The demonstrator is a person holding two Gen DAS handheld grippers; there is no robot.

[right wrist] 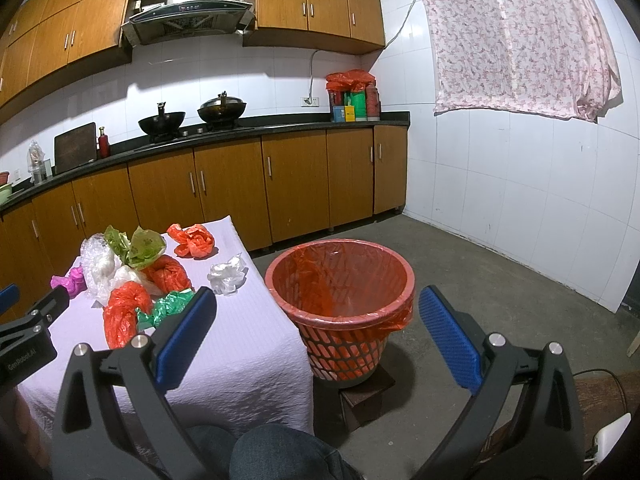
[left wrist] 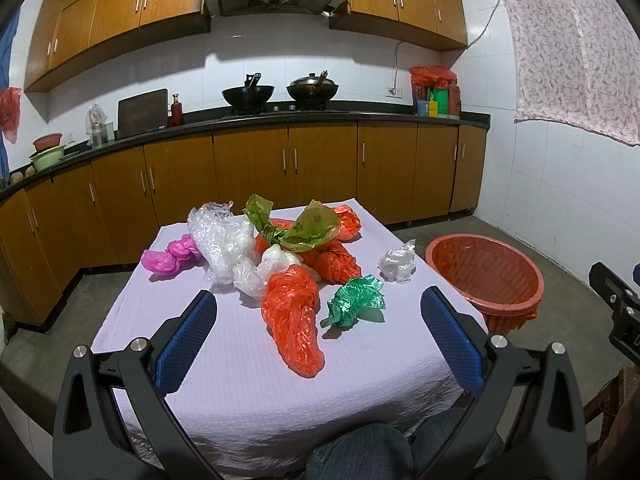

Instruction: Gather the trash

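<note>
Looking forward along your left hand-held gripper (left wrist: 319, 308), you see its two blue-padded fingers spread wide and holding nothing, raised above the near half of a worktop (left wrist: 240, 360) draped in a pale lilac cloth. Directly ahead, framed between those fingers, lies a long orange plastic bag (left wrist: 293, 318), the nearest piece of trash. Its long axis runs roughly from you toward the far edge, tipped slightly leftward as it goes back; the narrower, rounded end points toward you and the fuller end sits against the heap behind. Just to its right, close by, is a crumpled green plastic bag (left wrist: 354, 300), small and roughly round, with no clear axis. Behind them sit clear bubble wrap (left wrist: 218, 236), a magenta bag (left wrist: 170, 256) at the far left, an olive-green bag (left wrist: 308, 228), more orange bags, and a lone white crumpled bag (left wrist: 397, 262) toward the right edge. Your right hand-held gripper (right wrist: 316, 308) is also wide open and empty, hanging off the worktop's right side and facing the red mesh waste basket (right wrist: 340, 280), which stands on the floor just beside the worktop, lined with an orange bag and apparently empty. Your left hand is probably the nearer to the long orange bag, and closing across its width rather than along its length looks the surer grip.
</note>
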